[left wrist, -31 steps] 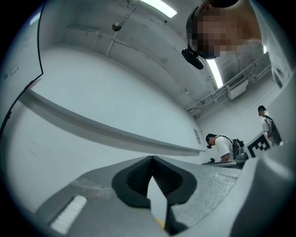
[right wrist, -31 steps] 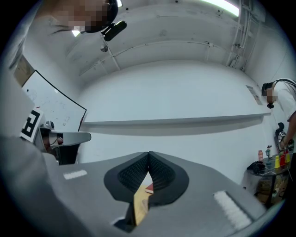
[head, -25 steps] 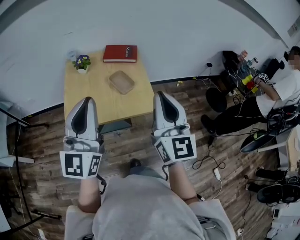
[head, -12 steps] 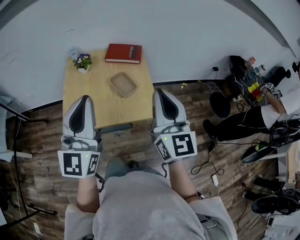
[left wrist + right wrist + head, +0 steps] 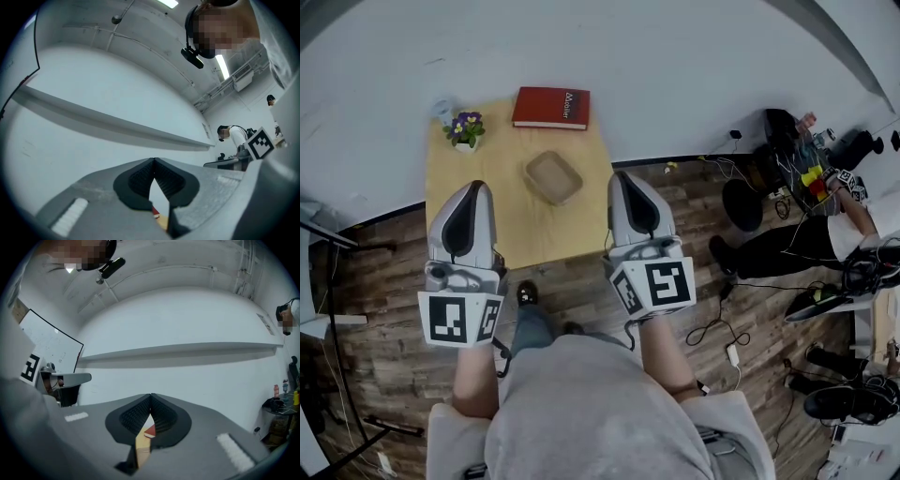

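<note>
The left gripper [image 5: 471, 192] and right gripper [image 5: 630, 180] are held over the desk [image 5: 534, 225], jaws clenched on nothing. A shallow tray [image 5: 554, 177] is seen between them, with a red book [image 5: 551, 107] beyond it.

Beyond the left claw [image 5: 469, 186], potted flower [image 5: 467, 129] and red book [image 5: 550, 107] on the bench [image 5: 520, 225]; seated person [image 5: 806, 239] well right of the right claw [image 5: 628, 176].

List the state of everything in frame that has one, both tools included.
left tool: shut, nothing between the jaws
right tool: shut, nothing between the jaws
red book: closed, flat on the wooden table
tan dish: empty, right way up
potted flowers: upright
</note>
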